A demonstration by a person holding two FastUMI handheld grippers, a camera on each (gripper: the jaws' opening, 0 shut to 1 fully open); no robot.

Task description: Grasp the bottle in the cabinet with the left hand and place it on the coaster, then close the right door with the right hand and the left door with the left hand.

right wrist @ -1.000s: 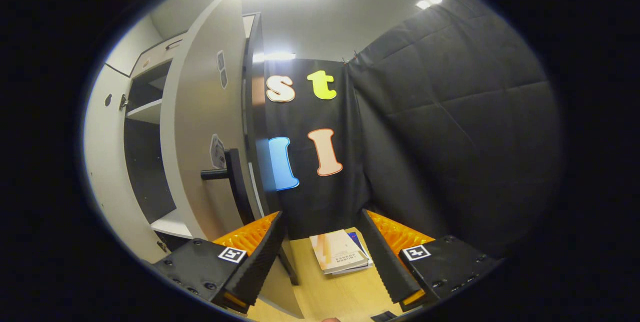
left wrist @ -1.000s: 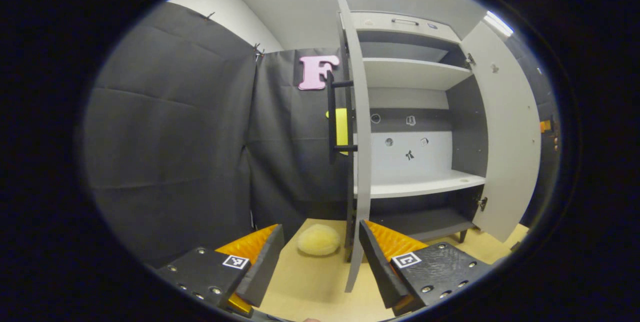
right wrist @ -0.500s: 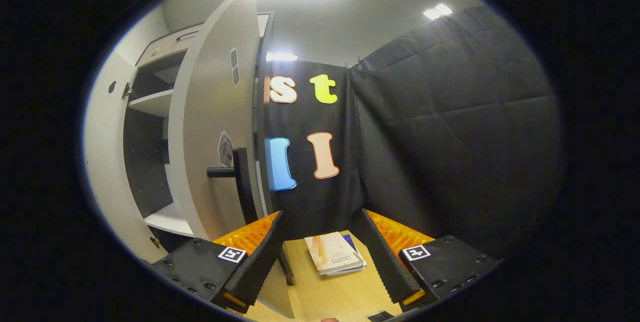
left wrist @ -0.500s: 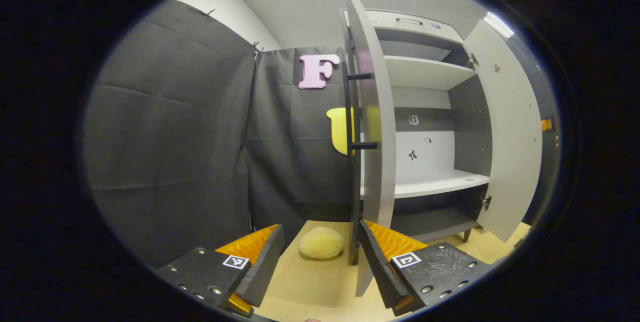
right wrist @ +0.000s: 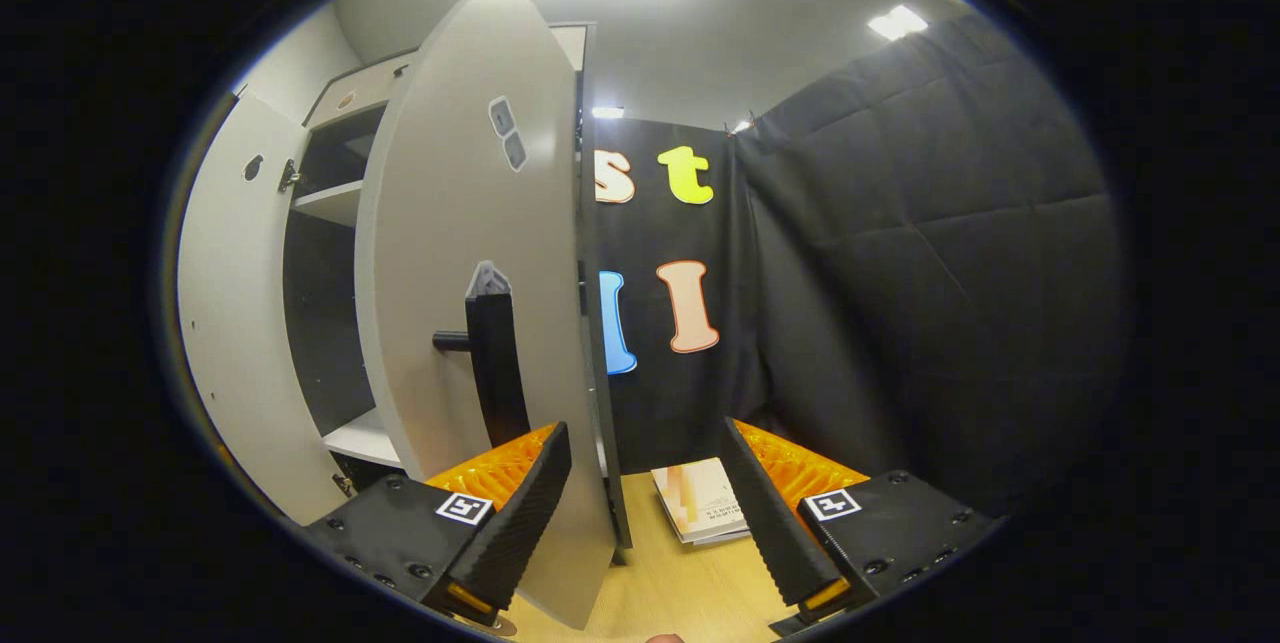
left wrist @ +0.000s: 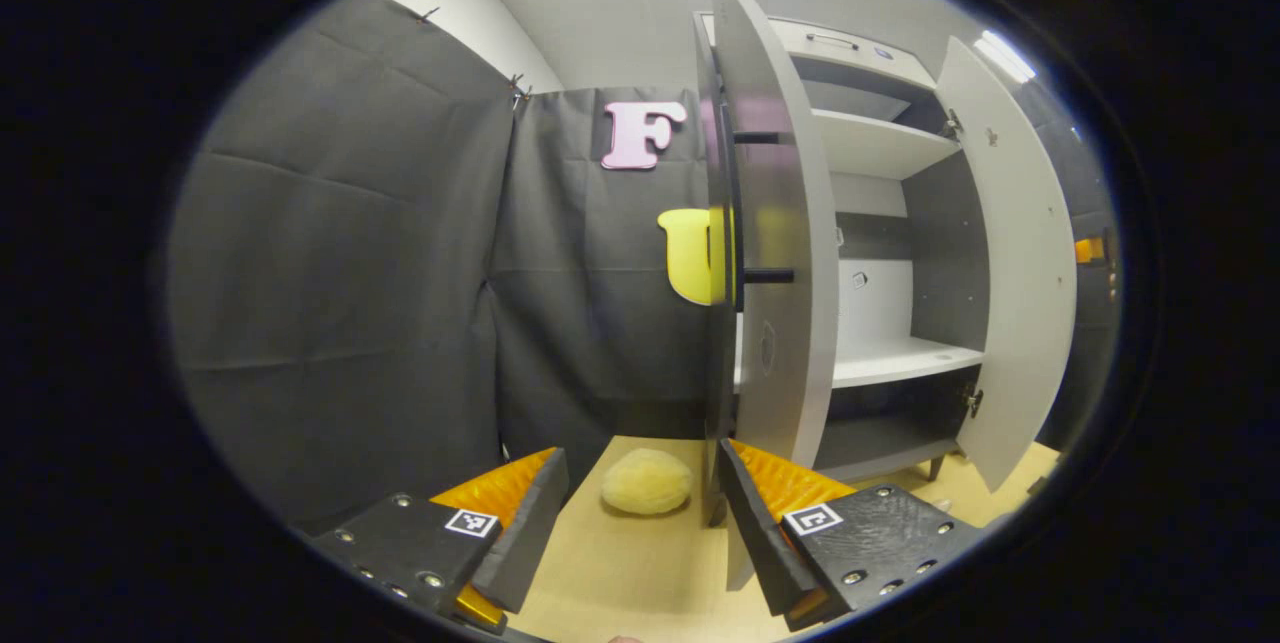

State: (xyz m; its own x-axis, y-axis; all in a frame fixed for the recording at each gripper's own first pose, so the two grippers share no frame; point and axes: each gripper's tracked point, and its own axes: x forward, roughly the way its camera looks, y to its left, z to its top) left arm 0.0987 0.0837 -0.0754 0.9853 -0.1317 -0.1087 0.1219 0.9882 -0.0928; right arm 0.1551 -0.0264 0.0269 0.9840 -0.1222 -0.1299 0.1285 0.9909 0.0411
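Observation:
In the left gripper view the cabinet's left door [left wrist: 775, 253] stands half swung in, its outer face and black handle [left wrist: 762, 208] turned to me. My left gripper [left wrist: 642, 483] is open, and its right finger [left wrist: 760, 513] lies against the door's lower edge. The right door [right wrist: 465, 253] with its black handle [right wrist: 497, 363] looms close in the right gripper view. My right gripper [right wrist: 645, 468] is open, with the door's bottom corner between its fingers, beside the left finger [right wrist: 515, 513]. Neither gripper holds anything.
White shelves [left wrist: 890, 363] show inside the cabinet, with the right door [left wrist: 1015, 253] beyond them. A pale yellow fuzzy ball [left wrist: 645, 481] rests on the wooden table [left wrist: 620, 573]. Books [right wrist: 700, 503] lie on the table by the black cloth wall. The left door [right wrist: 225, 323] sits at far left.
Both doors have swung further toward the cabinet. The left door went from edge-on to showing its outer face; the right door now shows wider and nearer, its handle moved toward centre.

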